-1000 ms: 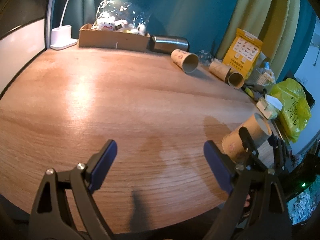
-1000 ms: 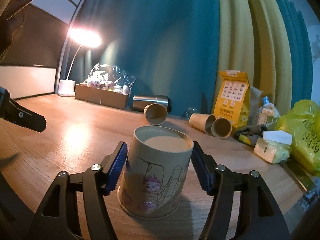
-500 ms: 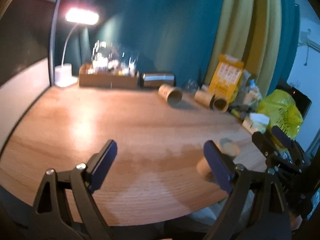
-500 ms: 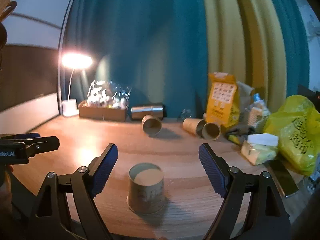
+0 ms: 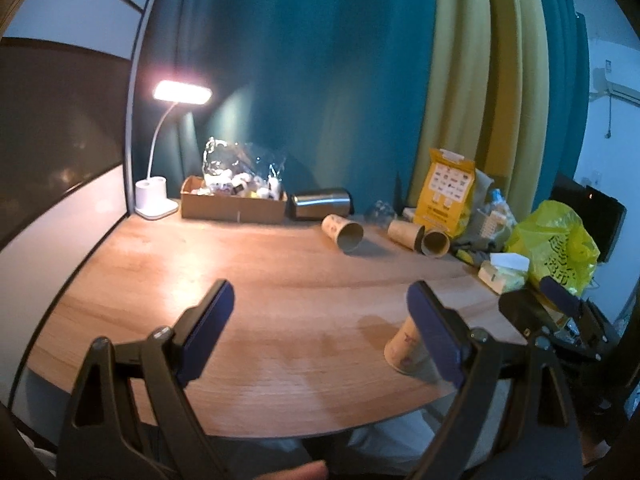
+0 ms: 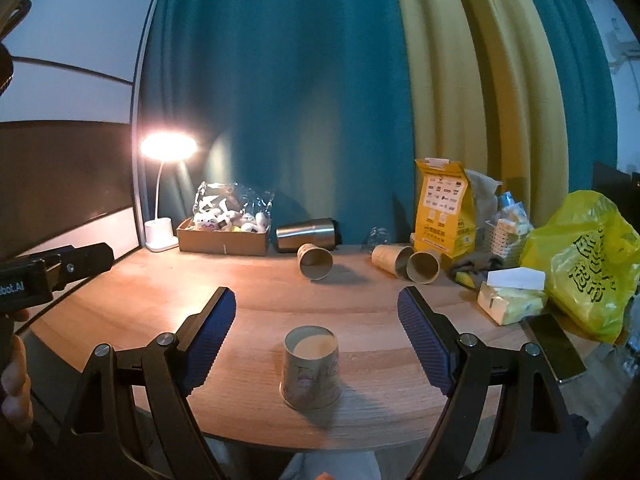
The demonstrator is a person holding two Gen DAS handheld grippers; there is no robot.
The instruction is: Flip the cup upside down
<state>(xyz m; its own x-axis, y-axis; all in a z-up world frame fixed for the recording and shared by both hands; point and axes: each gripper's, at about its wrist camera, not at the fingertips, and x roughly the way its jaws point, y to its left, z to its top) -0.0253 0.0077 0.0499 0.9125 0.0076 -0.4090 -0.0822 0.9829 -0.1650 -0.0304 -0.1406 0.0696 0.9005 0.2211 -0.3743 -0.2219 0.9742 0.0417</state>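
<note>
A printed paper cup [image 6: 310,368] stands upside down, base up, near the front edge of the round wooden table [image 6: 260,296]. My right gripper [image 6: 316,340] is open and empty, pulled back from the cup with its jaws wide on either side. In the left wrist view the same cup [image 5: 404,348] is partly hidden behind the right finger of my left gripper [image 5: 320,332], which is open and empty above the table's front. The right gripper [image 5: 556,312] also shows at the right edge of that view.
Three more paper cups [image 6: 316,261] [image 6: 390,258] [image 6: 424,266] lie on their sides at the back. Behind them are a steel tumbler [image 6: 306,234], a cardboard box [image 6: 222,236], a lit desk lamp [image 6: 162,232], a yellow pouch [image 6: 442,208], tissues [image 6: 512,296] and a yellow bag [image 6: 588,260].
My right gripper opened, let go of the upside-down cup and drew back from it. My left gripper also pulled back and tilted up.
</note>
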